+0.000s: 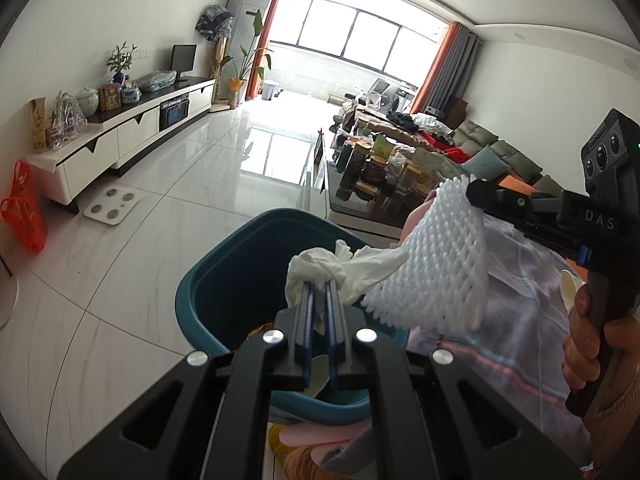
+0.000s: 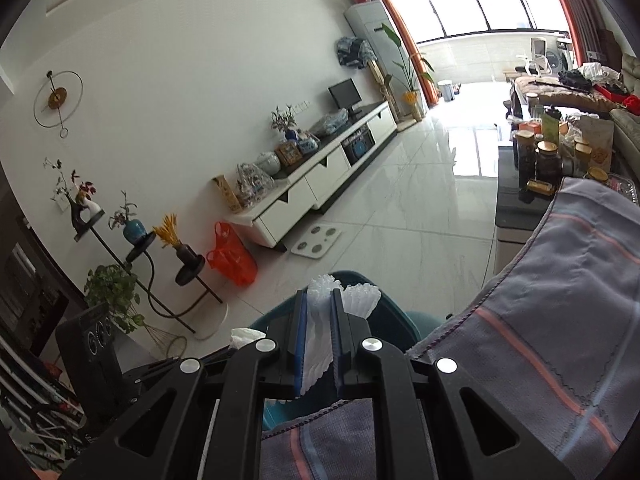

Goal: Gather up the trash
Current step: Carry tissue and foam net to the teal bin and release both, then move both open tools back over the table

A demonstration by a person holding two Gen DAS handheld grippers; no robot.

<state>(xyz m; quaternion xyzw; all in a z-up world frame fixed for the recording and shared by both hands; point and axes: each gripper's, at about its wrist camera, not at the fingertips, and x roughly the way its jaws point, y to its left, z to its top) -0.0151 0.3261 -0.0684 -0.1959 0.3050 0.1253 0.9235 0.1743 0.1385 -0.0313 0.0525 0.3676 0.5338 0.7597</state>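
Ahead and left of your claw, a scale [image 1: 111, 205] lies on the floor beside an orange bag [image 1: 23, 210]; jars [image 2: 548, 160] crowd the counter [image 2: 516, 200] ahead right.

A home living room: long white TV cabinet [image 2: 320, 176] with monitor [image 2: 345, 94], green sofa [image 1: 500, 152], potted plants [image 2: 116, 296], orange curtains [image 1: 266, 28], tiled floor [image 1: 168, 216].

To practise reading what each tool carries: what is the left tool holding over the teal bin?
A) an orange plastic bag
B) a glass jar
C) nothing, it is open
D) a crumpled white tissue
D: the left tool has its fingers closed on a crumpled white tissue just above the teal bin, while the right tool grips a white foam net.
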